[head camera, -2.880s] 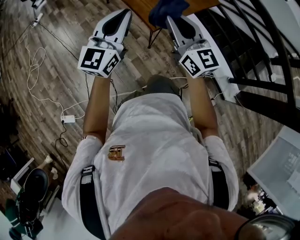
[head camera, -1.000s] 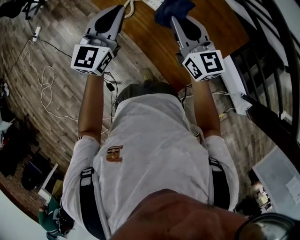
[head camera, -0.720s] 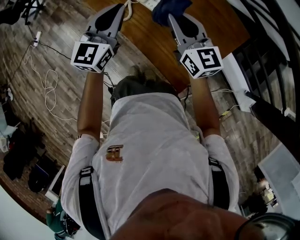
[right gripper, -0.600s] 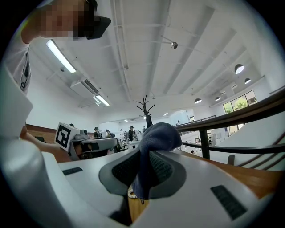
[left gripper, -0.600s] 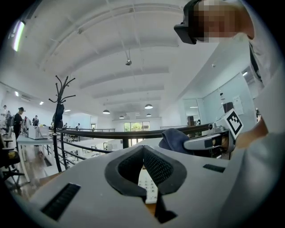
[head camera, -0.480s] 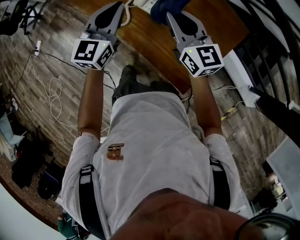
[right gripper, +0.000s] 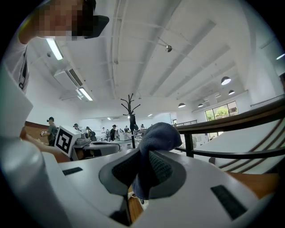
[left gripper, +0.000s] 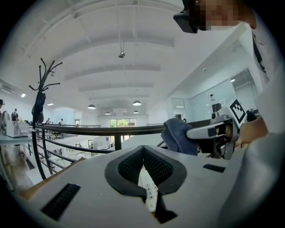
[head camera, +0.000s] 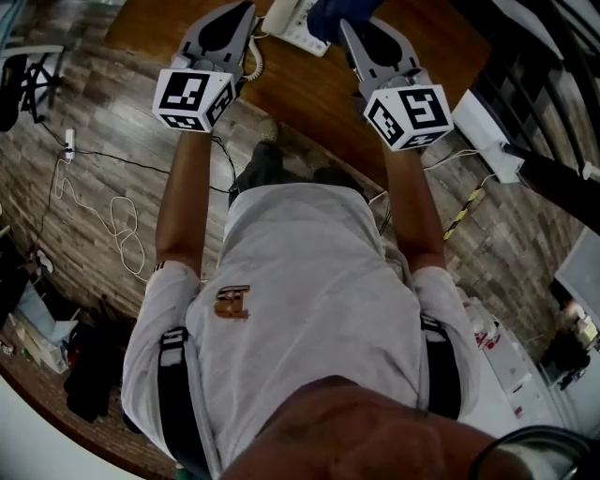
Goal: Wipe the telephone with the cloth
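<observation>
A white telephone (head camera: 292,19) with a coiled cord (head camera: 251,58) lies on the brown wooden table (head camera: 309,94) at the top of the head view. Part of its keypad (left gripper: 149,192) shows through the left gripper's jaws. My right gripper (head camera: 345,23) (right gripper: 142,156) is shut on a dark blue cloth (head camera: 330,11) (right gripper: 156,136), held just right of the telephone. The cloth (left gripper: 178,136) hangs bunched from the jaws. My left gripper (head camera: 244,9) (left gripper: 143,148) is shut with nothing in it, above the table's left part near the cord.
A dark metal railing (head camera: 544,56) runs along the right. A white power strip (head camera: 483,131) and cables (head camera: 112,220) lie on the wood floor. A coat rack (right gripper: 130,109) stands farther off. The person's torso fills the lower head view.
The person has stepped forward to the table. The telephone and more of the tabletop have come into view under both grippers. The right gripper still holds the cloth.
</observation>
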A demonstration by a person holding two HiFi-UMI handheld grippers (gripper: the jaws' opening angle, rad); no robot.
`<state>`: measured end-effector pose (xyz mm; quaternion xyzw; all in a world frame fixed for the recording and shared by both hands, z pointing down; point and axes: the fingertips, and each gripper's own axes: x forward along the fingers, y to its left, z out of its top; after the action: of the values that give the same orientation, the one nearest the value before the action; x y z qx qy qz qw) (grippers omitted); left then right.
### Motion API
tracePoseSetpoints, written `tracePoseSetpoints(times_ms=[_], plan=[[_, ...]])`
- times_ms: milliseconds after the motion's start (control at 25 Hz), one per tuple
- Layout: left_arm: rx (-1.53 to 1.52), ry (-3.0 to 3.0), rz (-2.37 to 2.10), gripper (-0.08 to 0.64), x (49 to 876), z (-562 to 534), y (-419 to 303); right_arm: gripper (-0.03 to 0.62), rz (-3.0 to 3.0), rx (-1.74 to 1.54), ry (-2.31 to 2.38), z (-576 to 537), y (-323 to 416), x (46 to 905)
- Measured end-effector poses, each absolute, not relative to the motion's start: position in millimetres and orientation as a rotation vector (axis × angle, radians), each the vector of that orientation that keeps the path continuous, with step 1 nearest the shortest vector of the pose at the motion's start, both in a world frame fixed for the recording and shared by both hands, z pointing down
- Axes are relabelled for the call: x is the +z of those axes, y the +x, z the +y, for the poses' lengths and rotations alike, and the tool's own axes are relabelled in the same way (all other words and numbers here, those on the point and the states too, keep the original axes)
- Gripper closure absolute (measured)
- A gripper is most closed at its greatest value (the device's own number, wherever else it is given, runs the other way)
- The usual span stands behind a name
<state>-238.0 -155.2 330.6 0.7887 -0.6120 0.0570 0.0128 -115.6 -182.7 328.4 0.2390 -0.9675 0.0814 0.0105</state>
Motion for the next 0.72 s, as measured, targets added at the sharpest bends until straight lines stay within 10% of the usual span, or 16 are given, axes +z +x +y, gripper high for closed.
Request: tracePoseSetpoints(times_ms=[720], plan=[[0.407, 2.523, -1.510, 0.538, 399.5, -254.4, -332.8, 0.532, -2.806, 0.345, 1.037, -251.4, -227.3, 373.3]])
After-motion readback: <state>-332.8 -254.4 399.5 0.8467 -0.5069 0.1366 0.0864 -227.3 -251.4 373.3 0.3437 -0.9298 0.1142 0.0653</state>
